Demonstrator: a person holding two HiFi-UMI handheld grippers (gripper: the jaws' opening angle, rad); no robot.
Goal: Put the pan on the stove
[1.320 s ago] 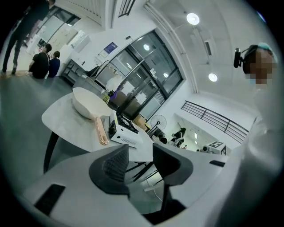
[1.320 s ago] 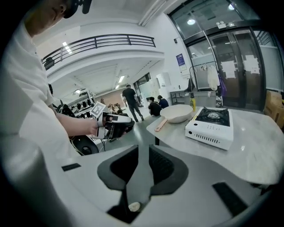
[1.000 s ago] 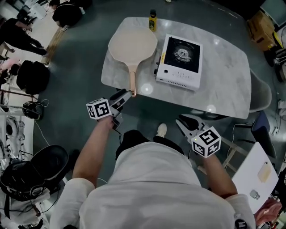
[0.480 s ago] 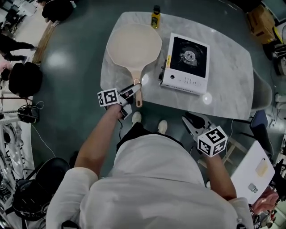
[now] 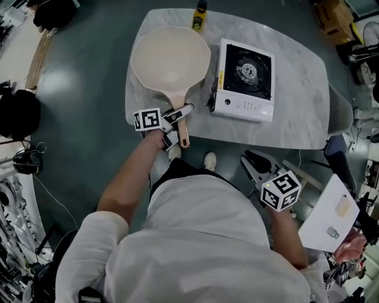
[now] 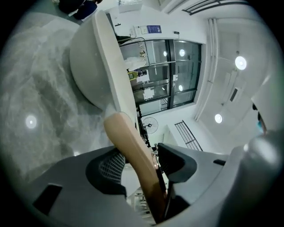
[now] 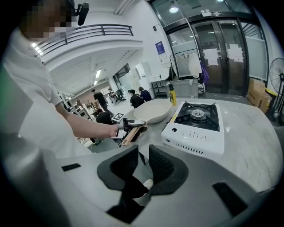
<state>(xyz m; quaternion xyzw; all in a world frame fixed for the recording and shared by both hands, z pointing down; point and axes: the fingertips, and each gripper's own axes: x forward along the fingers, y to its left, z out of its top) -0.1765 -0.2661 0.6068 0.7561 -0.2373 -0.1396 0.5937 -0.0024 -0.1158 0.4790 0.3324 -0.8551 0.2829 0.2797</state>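
From your head, your left gripper (image 5: 182,121), its jaws just closing around the pan (image 5: 170,58) handle, covered the middle of that handle. The label on the bottle (image 5: 199,18) at the far edge of the table (image 5: 296,89) and the front markings on the stove (image 5: 244,106) were too small to read.

pan (image 5: 170,56) left of stove (image 5: 246,77) on table (image 5: 299,83) (bottle (image 5: 199,16) behind pan).

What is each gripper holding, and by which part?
Left gripper: jaws have just been closing around the pan handle near its end; firm grip unclear. Right gripper: nothing.
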